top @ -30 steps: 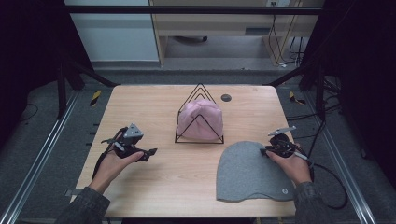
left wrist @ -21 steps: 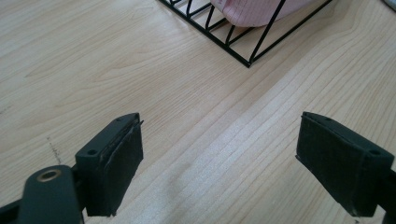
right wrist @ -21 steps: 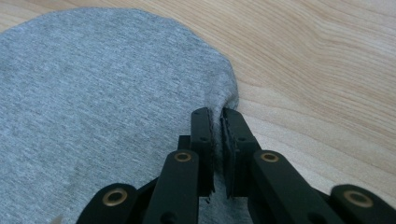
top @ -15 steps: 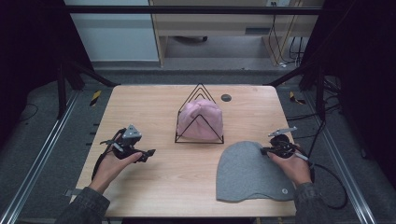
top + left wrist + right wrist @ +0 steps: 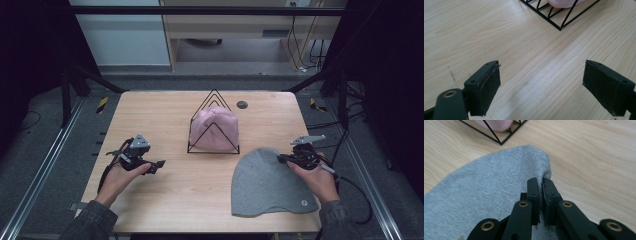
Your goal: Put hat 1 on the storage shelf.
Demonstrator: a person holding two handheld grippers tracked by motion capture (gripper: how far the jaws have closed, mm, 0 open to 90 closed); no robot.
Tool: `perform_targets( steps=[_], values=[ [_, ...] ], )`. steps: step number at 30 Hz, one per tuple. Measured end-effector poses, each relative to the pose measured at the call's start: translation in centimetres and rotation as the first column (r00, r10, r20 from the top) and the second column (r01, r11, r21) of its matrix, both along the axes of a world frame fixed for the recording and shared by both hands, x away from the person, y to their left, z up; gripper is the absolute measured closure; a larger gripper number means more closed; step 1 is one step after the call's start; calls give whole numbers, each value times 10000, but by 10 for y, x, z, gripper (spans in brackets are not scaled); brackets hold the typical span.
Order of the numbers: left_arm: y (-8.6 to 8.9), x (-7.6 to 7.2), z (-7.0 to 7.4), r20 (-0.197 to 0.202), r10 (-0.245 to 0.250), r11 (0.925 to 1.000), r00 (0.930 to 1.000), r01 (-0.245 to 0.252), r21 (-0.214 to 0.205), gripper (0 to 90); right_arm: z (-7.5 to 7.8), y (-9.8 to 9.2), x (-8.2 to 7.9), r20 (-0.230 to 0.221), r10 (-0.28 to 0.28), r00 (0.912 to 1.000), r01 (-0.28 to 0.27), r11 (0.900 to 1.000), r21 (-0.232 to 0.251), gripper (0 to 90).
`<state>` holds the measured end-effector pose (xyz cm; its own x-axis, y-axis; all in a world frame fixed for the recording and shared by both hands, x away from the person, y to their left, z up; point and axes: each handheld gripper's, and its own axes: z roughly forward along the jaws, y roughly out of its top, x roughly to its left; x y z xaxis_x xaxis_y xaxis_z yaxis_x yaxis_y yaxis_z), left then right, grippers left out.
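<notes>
Right gripper [image 5: 541, 185]: jaws have just closed and are clamped on the edge of the flat grey knitted beanie [image 5: 486, 195], fabric pinched between the pads and puckered up ahead of them.
Grey beanie: spreads away to the left of those jaws on the pale wooden table [image 5: 594, 157]; in the high view it lies beside the right hand [image 5: 316, 176].
Left gripper [image 5: 541, 87]: jaws wide apart, nothing between them, bare wood beneath.
Black wire pyramid rack [image 5: 560, 17]: well ahead of the left jaws, a pink knitted hat [image 5: 216, 128] inside it.
</notes>
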<state>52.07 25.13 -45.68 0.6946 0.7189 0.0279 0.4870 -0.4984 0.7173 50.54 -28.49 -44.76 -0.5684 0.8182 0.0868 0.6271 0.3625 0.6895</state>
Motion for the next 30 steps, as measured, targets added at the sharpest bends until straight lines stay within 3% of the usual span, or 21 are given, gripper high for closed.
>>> perform_targets(
  steps=[8, 17, 25, 30],
  values=[
    [-2, 0, -2, -225, -191, 9995, 9996, 185, -255, 115, 24, 9, -12, 493, 357, 9981, -371, 9989, 275, 860],
    [-3, -1, -2, -374, -293, 9990, 9989, 280, -345, 110, 49, 27, -19, 1039, 1033, 9892, -1055, 9943, 152, 860],
    [-5, -1, -3, -489, -465, 9977, 9977, 440, -512, 108, 71, 51, -24, 1493, 1739, 9734, -1772, 9841, 93, 861],
    [-9, -3, -3, -513, -685, 9959, 9963, 653, -619, 108, 85, 71, -29, 1788, 2193, 9591, -2234, 9747, 30, 861]
  ],
)
